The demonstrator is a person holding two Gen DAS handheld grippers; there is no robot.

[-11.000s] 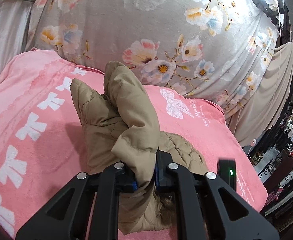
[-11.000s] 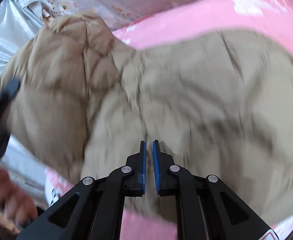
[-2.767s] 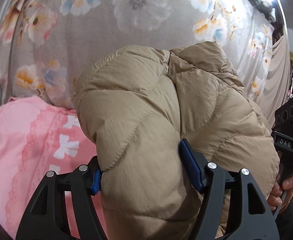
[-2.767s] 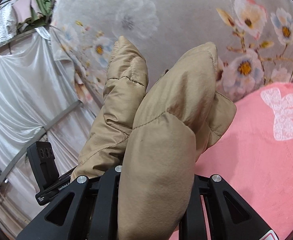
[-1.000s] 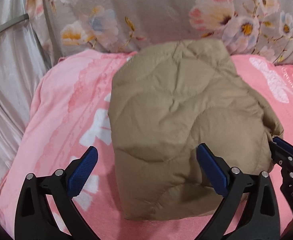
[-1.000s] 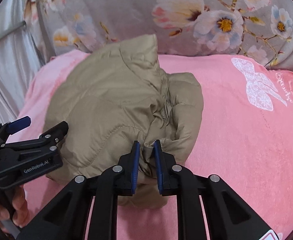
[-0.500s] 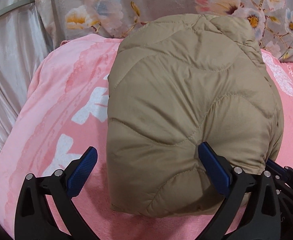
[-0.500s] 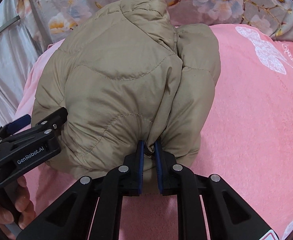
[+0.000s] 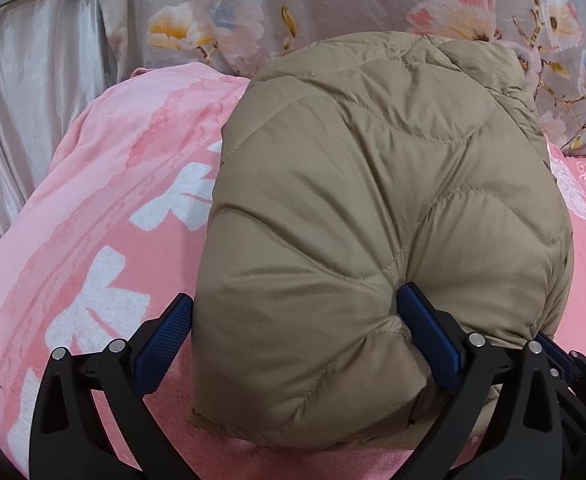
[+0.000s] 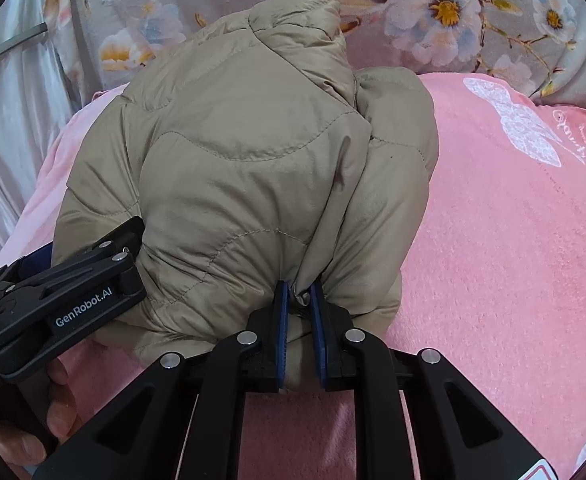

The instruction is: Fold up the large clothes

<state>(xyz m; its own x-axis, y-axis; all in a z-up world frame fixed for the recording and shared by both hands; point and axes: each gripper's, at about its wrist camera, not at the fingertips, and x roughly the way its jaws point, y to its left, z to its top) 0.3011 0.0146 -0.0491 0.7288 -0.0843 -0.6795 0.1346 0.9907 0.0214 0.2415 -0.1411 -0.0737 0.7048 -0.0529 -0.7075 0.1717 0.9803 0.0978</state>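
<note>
A tan quilted puffer jacket point(image 9: 373, 208) lies folded into a thick bundle on a pink blanket point(image 9: 105, 216). My left gripper point(image 9: 293, 320) is wide open with its blue pads on either side of the bundle's near left edge; the right pad presses into the fabric. In the right wrist view the jacket point(image 10: 253, 168) fills the middle, and my right gripper point(image 10: 299, 304) is shut on a pinch of its near edge. The left gripper point(image 10: 65, 292) shows at the left of that view.
The pink blanket point(image 10: 513, 240) with white bow prints covers the surface. A grey floral cloth point(image 9: 333, 4) hangs behind it, and a silvery curtain point(image 9: 29, 96) is at the far left.
Both grippers have come closer to the bundle. The left gripper's open pads now straddle the jacket's near edge. The right gripper stays shut on the fabric.
</note>
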